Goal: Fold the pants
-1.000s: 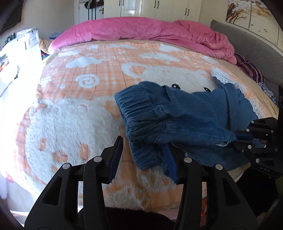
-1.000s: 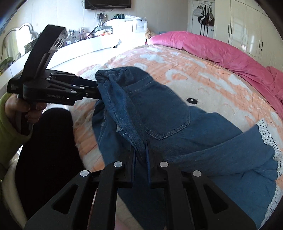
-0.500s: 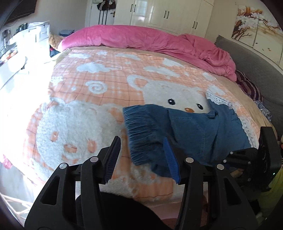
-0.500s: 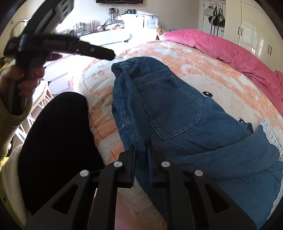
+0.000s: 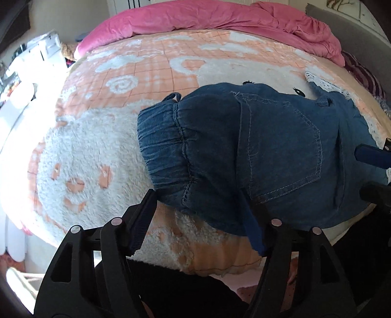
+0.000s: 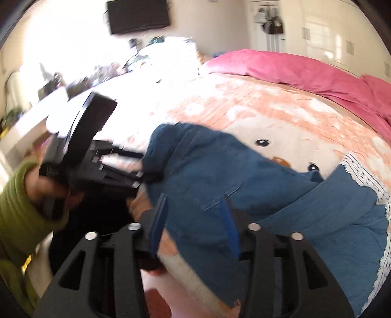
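Nearest, the left gripper (image 5: 198, 217) has its jaws apart at the waistband, and the right gripper (image 6: 193, 220) has its jaws apart over the near edge; the pants (image 5: 256, 151) lie folded on the blanket (image 5: 97, 151) at the bed's near edge; I judge the fold could slump off that edge if nudged; half a second ago the right jaws were clamped on the denim; farther back lies the pink duvet (image 5: 220, 17).

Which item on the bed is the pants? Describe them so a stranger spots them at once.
Start at the bed's peach-and-white cartoon blanket. At its near edge lie the pants, blue denim with a gathered elastic waistband and a stitched back pocket. The pink duvet lies bunched at the far side.
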Motion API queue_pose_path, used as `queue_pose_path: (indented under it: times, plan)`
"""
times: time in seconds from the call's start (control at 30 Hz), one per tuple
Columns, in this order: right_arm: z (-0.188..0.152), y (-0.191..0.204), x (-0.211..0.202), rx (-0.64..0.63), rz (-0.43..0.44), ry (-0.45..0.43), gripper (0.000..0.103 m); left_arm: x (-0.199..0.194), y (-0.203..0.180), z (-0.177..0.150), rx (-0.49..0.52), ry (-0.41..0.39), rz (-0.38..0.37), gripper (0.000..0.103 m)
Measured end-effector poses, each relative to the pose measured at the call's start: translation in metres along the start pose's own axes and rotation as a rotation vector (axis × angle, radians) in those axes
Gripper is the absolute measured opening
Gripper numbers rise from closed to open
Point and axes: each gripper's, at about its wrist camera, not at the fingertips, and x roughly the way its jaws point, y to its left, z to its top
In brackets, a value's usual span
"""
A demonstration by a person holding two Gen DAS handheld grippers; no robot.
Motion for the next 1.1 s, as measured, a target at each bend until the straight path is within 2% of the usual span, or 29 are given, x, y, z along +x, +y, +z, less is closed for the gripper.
queue_pose_path:
  times: [0.13, 0.23, 0.37, 0.53, 0.67, 0.83, 0.97, 1.1]
  plan:
    - [-0.003, -0.008, 0.025, 0.043, -0.055, 0.075, 0.046, -0.001, -0.001, -0.002, -0.003, -0.004, -0.004, 0.06]
    - [-0.019, -0.014, 0.053, 0.066, -0.094, 0.21, 0.046, -0.002, -0.002, -0.002, -0.012, -0.007, -0.013, 0.063]
    - [-0.023, -0.015, 0.055, 0.088, -0.085, 0.198, 0.047, -0.001, 0.003, -0.002, -0.05, 0.002, -0.04, 0.064]
    - [-0.017, -0.026, 0.033, 0.16, -0.012, 0.161, 0.048, -0.021, 0.003, -0.005, -0.036, -0.013, -0.02, 0.064]
    - [-0.011, -0.039, 0.005, 0.188, -0.057, 0.094, 0.056, -0.048, 0.008, -0.007, -0.037, -0.048, 0.009, 0.064]
    - [-0.007, -0.073, -0.024, 0.236, -0.149, 0.017, 0.06, -0.084, 0.004, -0.001, -0.031, -0.129, 0.028, 0.072]
    - [-0.015, -0.1, -0.04, 0.298, -0.197, -0.012, 0.061, -0.096, -0.018, 0.01, -0.018, -0.182, -0.061, 0.073]
    - [-0.015, -0.12, -0.056, 0.335, -0.252, -0.047, 0.068, -0.084, -0.052, 0.021, 0.017, -0.158, -0.16, 0.073]
